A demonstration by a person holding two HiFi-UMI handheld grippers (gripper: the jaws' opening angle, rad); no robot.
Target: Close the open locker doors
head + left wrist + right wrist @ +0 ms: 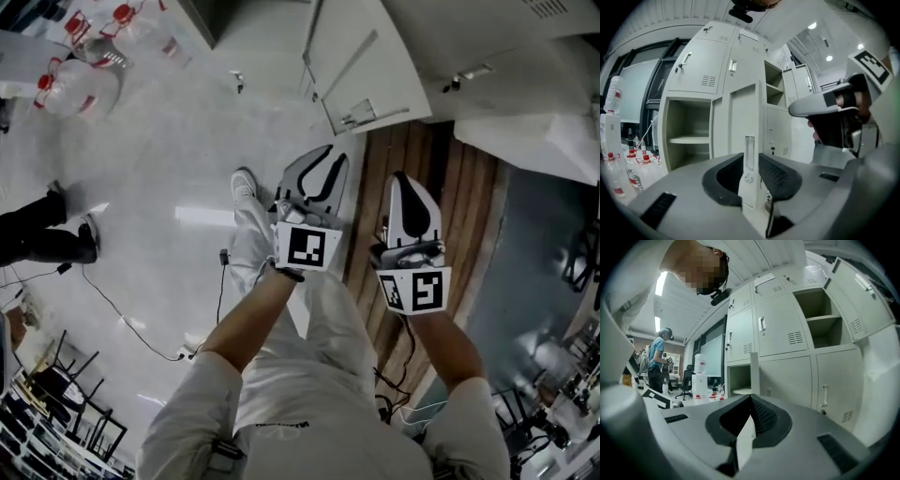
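Lockers [701,65] fill the far wall, one door [743,112] open dead ahead of the left gripper [750,159], fingers parted, empty, likely lining up a push; right gripper [750,399] fingers pressed together on nothing.

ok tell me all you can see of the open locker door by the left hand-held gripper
The open locker door is a pale grey, metal-looking panel, upright, swung out beside a one-shelf compartment. It bears a vertical handle plate with a round lock beneath. It shows between the left hand-held gripper's parted jaws; contact is unclear.
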